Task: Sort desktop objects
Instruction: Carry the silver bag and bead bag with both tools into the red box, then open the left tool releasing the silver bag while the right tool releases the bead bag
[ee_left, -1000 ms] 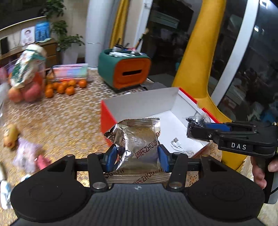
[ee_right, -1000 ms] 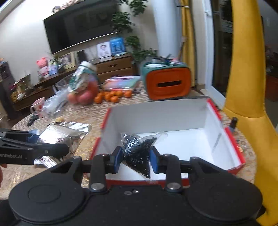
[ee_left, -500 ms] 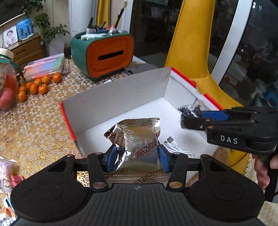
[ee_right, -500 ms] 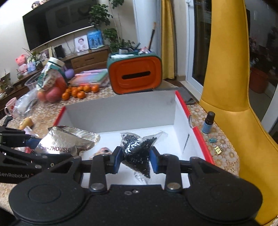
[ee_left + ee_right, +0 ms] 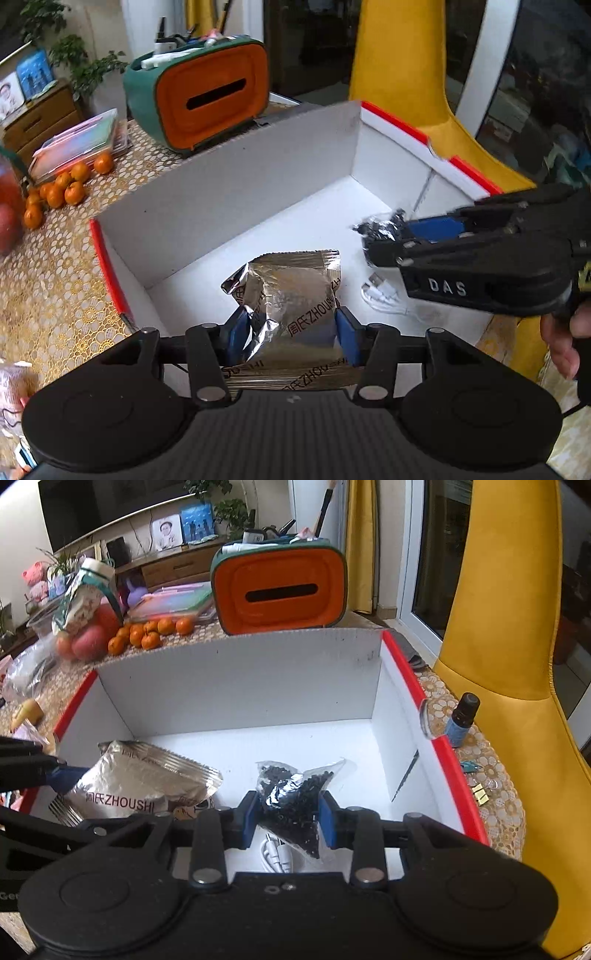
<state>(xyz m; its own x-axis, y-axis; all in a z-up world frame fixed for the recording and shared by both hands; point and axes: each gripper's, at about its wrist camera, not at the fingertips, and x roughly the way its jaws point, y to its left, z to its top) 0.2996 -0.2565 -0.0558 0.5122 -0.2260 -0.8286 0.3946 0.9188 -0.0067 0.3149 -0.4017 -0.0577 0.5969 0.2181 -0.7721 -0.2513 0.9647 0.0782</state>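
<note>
Both hands have swung in from the table and dropped over the white box (image 5: 236, 686): left gripper (image 5: 291, 328) clamps the foil packet (image 5: 291, 291), right gripper (image 5: 290, 814) pinches the bag of black bits (image 5: 295, 794), both poised above the box floor beside a white cable (image 5: 384, 301), release likely next.

My two wrist cameras both look steeply down, close over the white box (image 5: 229, 192) (image 5: 236, 686); both catch the orange case (image 5: 207, 96) (image 5: 280, 587) beyond.
</note>
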